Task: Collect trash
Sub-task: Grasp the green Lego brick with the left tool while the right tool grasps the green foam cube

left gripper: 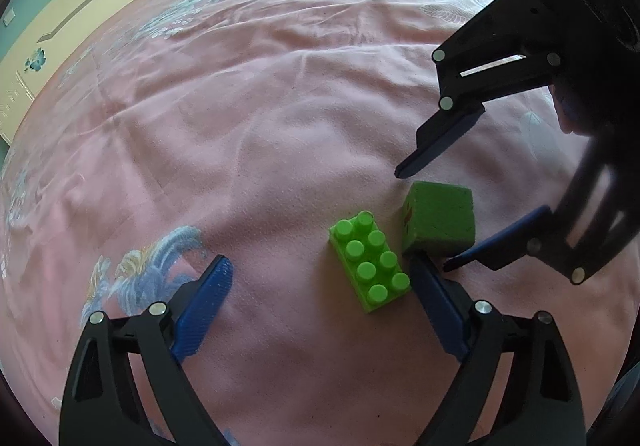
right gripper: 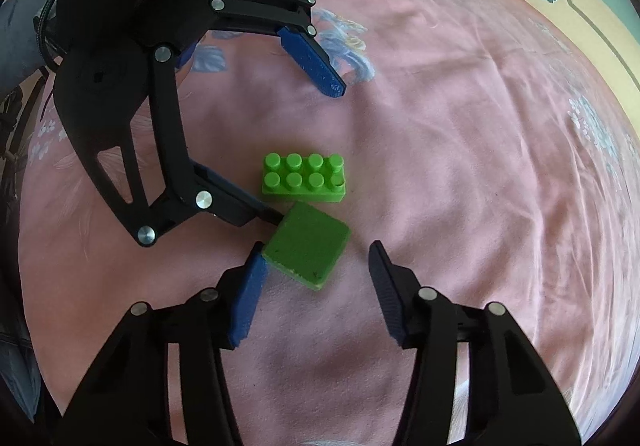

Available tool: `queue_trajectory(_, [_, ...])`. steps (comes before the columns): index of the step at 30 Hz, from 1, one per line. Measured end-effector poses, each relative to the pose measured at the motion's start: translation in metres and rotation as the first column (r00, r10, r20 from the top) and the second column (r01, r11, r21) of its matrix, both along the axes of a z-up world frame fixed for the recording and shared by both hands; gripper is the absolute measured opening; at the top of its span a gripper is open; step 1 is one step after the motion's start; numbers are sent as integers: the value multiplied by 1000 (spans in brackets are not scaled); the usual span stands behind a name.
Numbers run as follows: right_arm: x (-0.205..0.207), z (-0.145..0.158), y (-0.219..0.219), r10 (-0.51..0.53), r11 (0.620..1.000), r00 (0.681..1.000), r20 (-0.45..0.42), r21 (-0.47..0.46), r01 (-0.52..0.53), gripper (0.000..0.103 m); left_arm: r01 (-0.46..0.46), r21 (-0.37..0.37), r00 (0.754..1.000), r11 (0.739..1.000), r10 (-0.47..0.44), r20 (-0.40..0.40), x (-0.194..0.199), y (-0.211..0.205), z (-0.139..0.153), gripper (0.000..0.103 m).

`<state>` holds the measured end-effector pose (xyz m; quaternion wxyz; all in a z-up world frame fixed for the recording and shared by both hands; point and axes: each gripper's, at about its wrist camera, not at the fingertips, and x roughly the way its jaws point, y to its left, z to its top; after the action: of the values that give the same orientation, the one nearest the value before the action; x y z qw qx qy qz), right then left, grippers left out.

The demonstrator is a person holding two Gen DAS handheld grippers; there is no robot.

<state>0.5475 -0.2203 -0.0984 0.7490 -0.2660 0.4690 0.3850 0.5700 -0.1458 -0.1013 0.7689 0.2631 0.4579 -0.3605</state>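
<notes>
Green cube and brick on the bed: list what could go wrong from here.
1. The green cube and the studded brick lie close together, and both grippers crowd them; the left gripper and right gripper could collide.
2. One right finger touches the cube while the other stands clear; closing may push it askew.
3. The soft pink bedsheet could snag in a grip.

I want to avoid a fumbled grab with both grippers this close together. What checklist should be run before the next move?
1. Green studded brick lies between the left gripper fingers: ok.
2. Left jaws wide enough for the brick: ok, open with a gap on one side.
3. Green foam cube lies between the right gripper fingers: ok.
4. Right pads both pressing on the cube: not ok, one finger meets a corner and the other stands clear.
5. Grippers clear of each other: not ok, a left finger reaches the cube.
6. Pink bedsheet caught under the fingertips: cannot tell.
</notes>
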Motion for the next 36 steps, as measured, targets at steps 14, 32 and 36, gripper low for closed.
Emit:
queue_trajectory(14, [11,-1,-3,-3,1000,1000,-11,12,3,43,-3,-21,1000,1000,2,-14,0,-7,0,60])
queue_trajectory(32, [7,-2,-11,-4,1000,1000,-18,26,5,42,13,-21,999,1000,-14,-31,-13,-14,-2,24])
queue_trajectory(36, [3,-1,-12,-10,1000,1000,-21,24,11,42,10,-15,1000,1000,-11,-27,-14,-14,-2,24])
